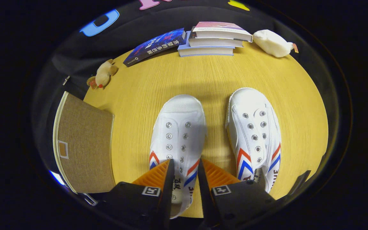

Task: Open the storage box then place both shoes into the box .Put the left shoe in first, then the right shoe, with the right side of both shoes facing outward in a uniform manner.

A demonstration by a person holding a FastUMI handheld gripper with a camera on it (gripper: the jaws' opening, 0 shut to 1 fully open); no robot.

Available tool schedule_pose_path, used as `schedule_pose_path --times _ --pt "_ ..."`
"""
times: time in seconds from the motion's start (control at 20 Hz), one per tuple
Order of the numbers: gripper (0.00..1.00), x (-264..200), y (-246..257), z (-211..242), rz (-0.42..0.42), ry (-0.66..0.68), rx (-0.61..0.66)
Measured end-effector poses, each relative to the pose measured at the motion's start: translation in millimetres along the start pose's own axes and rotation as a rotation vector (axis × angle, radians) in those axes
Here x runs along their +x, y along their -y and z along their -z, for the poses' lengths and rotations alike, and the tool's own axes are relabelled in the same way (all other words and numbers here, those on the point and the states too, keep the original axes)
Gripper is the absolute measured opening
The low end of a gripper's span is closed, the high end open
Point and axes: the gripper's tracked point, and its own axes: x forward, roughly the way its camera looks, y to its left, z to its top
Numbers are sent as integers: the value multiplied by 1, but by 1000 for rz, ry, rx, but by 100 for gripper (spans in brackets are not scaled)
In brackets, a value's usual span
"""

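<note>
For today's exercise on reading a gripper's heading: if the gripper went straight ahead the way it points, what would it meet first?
Most likely the left-hand white shoe: the open gripper already straddles its heel end, though its height above the shoe is unclear.

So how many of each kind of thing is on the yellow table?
White canvas shoes: 2
Books: 4, one dark blue, three stacked
Soft toys: 2, one tan, one white
Brown fabric storage box: 1
Total: 9
The fingers straddle the nearer shoe's rear wall.
</note>
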Motion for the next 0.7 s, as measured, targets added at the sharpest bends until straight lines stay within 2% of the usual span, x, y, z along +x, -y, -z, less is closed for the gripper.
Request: schedule_pose_path --times 0.1,0.15,0.35,0.7 --pt "15 0 1 -1 -3 3 93" --pt "12 -2 -4 -2 -9 11 130" --pt "9 -23 -16 -8 -15 31 119" --pt "9 -97 -65 -52 -144 130 113"
